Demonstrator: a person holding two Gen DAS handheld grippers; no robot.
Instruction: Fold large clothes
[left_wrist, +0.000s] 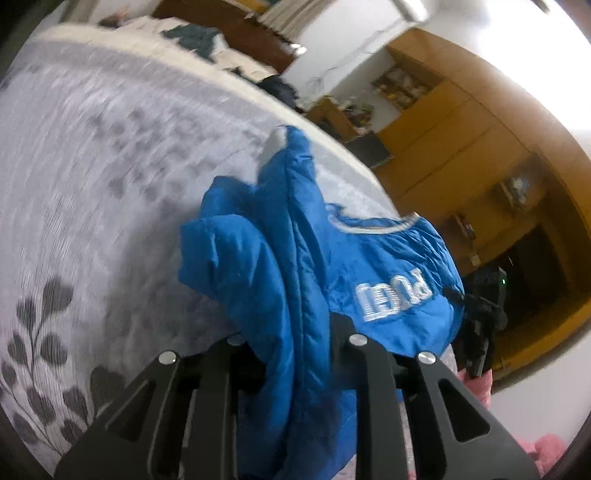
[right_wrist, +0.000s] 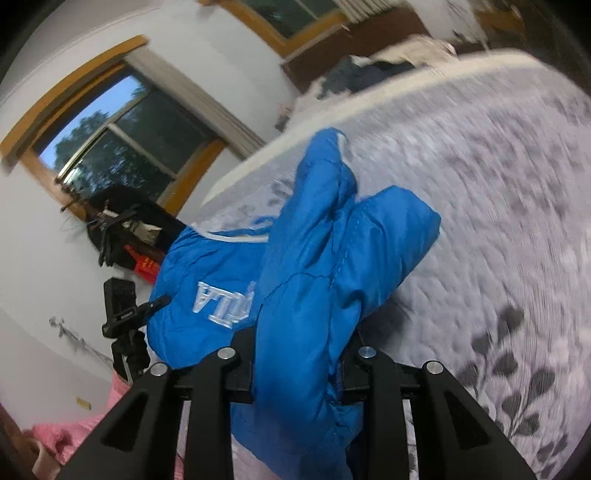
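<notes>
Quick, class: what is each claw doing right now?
Left claw: closed on the blue jacket.
Right claw: closed on the same blue jacket.

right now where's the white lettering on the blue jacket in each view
Left wrist: white lettering sits right of centre on the blue jacket, just above the left gripper, reading upside down.
Right wrist: the lettering sits left of centre on the jacket, just above the right gripper.
Shared landmark: the grey leaf-print bedspread beneath.
</notes>
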